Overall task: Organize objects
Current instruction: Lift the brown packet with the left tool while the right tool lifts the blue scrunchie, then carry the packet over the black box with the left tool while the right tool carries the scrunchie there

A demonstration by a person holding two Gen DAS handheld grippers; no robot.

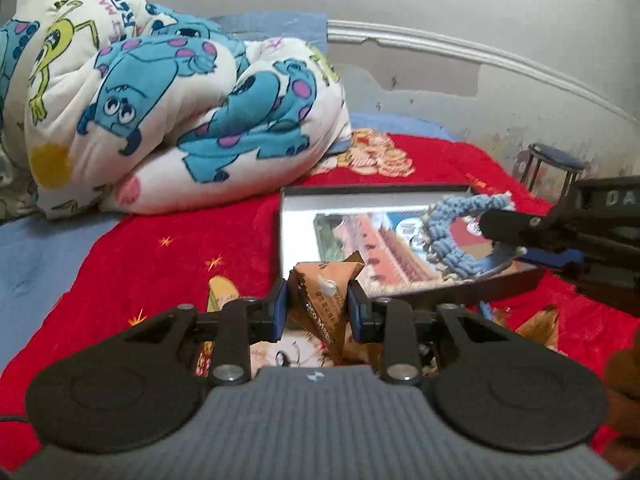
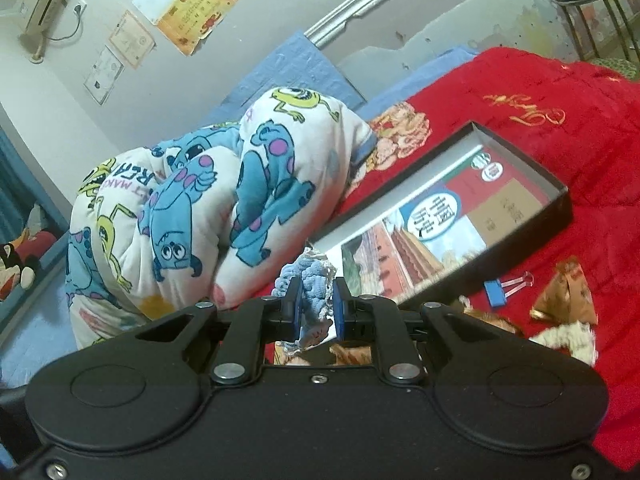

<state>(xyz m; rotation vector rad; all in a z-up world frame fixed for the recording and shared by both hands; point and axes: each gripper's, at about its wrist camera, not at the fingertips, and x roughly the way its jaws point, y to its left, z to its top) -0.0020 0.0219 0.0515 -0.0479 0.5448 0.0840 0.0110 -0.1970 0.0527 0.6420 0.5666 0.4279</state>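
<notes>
The left gripper [image 1: 317,309] squeezed a brown snack packet [image 1: 320,300] just above the red blanket [image 1: 180,248], by the near edge of the black box [image 1: 500,284]. The right gripper [image 2: 316,308] pinched a blue crocheted scrunchie [image 2: 310,280] over the box's near corner. A blue clip [image 2: 496,290] and another brown packet [image 2: 568,292] lay on the blanket beside the box.
</notes>
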